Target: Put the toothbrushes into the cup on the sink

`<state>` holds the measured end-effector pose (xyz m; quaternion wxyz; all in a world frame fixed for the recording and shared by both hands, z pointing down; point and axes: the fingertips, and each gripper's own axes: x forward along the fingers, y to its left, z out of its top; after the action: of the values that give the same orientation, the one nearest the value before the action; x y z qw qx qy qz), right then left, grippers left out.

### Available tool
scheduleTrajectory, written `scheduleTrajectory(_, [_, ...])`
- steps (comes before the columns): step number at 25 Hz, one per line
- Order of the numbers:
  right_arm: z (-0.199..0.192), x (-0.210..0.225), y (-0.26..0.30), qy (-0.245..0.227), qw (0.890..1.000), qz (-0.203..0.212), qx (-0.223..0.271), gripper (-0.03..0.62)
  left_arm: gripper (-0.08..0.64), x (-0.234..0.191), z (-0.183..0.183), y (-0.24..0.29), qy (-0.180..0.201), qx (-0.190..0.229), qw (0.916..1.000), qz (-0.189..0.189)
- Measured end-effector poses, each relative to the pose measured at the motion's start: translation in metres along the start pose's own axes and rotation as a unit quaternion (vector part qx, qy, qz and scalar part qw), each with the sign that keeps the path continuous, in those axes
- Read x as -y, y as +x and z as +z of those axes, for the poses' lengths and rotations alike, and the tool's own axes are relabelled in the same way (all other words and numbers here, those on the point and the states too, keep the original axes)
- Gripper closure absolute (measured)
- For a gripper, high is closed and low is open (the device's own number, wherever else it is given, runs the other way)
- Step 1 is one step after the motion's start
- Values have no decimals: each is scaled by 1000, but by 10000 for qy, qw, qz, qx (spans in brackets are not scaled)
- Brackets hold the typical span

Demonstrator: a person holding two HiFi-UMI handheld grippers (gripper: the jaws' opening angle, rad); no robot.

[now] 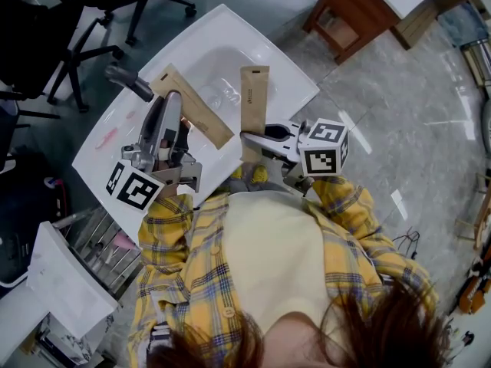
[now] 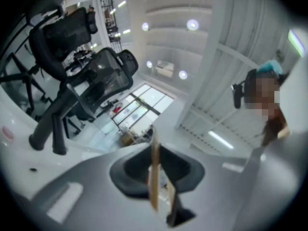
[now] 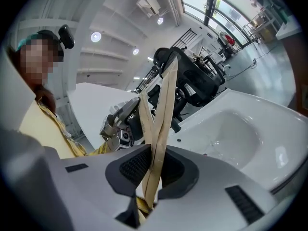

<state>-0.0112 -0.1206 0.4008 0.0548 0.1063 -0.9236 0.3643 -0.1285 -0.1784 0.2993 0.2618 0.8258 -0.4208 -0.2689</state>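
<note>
Toothbrush packet (image 1: 205,113) clamped between left gripper (image 1: 180,125) fingers, second toothbrush packet (image 1: 254,90) likewise clamped between right gripper (image 1: 247,136) fingers.

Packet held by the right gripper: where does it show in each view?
Head view: packet at centre, just above the right gripper, over the sink's near edge.
Left gripper view: not in it; only the other packet.
Right gripper view: centre, clamped between the fingers.
Shared landmark: the black office chairs.

Yellow plaid shirt (image 1: 345,228) over cream top (image 1: 268,259); grey left gripper (image 1: 175,98) and right gripper (image 1: 247,136); black-and-white marker cubes (image 1: 323,148)
</note>
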Motion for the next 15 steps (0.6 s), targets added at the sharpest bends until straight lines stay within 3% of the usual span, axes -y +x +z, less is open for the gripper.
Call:
scheduleTrajectory(6, [-6, 2, -1, 16, 9999, -81, -71, 549, 497, -11, -4, 9, 1258, -18, 9915, 318])
scheduleTrajectory(15, [-13, 5, 0, 21, 9997, -175, -185, 549, 497, -34, -21, 26, 2170, -16, 9748, 514])
